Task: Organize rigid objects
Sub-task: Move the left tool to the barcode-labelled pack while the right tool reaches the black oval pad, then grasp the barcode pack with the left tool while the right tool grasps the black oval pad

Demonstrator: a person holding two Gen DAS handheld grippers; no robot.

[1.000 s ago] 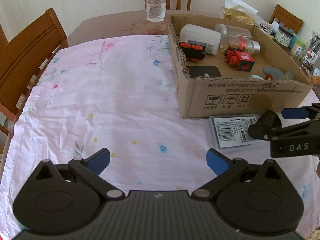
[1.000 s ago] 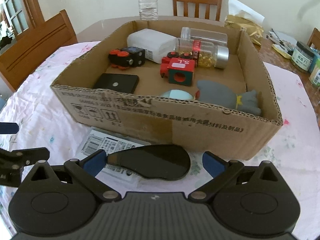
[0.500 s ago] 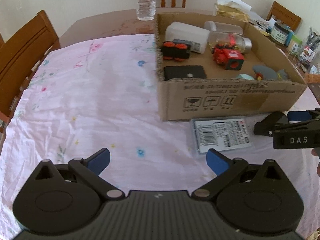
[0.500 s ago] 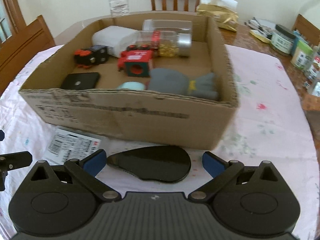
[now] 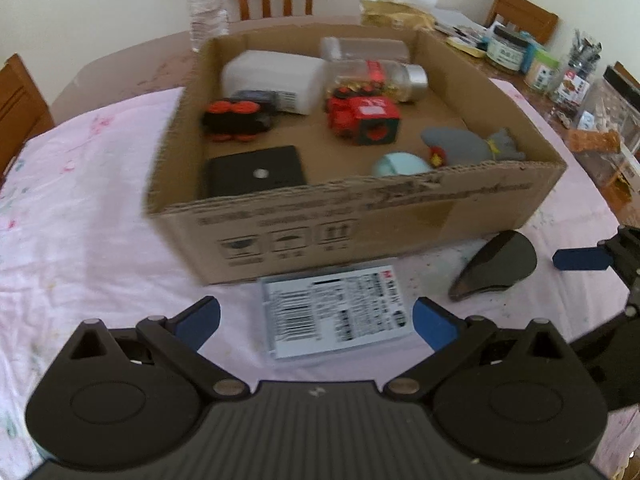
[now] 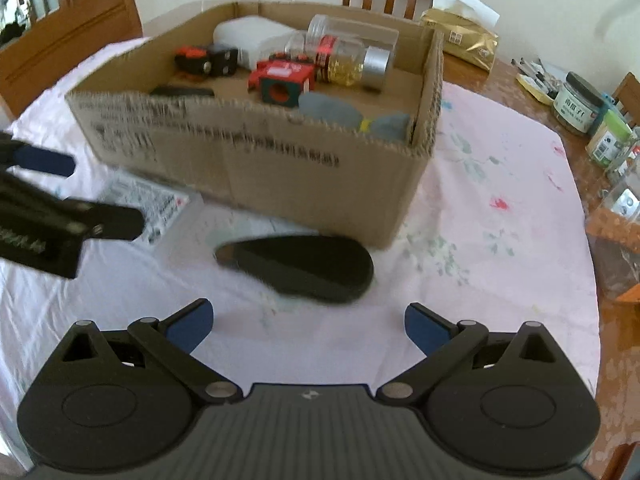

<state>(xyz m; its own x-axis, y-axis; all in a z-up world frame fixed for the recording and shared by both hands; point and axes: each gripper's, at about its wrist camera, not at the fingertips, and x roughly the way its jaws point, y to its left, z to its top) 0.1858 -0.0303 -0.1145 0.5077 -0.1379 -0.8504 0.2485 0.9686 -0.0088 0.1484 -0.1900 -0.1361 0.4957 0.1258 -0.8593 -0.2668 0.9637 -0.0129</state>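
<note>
your right tool (image 6: pixel 306 326), spread wide and empty, faces the flat black teardrop-shaped plastic piece (image 6: pixel 300 266) at frame centre, its long axis lying left-right.

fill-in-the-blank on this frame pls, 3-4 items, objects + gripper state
1. The red cube toy lies inside the ____ box.
2. The flat black teardrop-shaped object lies on the tablecloth, ____ the box.
3. Both the left gripper and the right gripper are ____.
4. The barcode-labelled flat case lies in front of the ____ gripper.

Missing words: cardboard; outside; open; left
</note>
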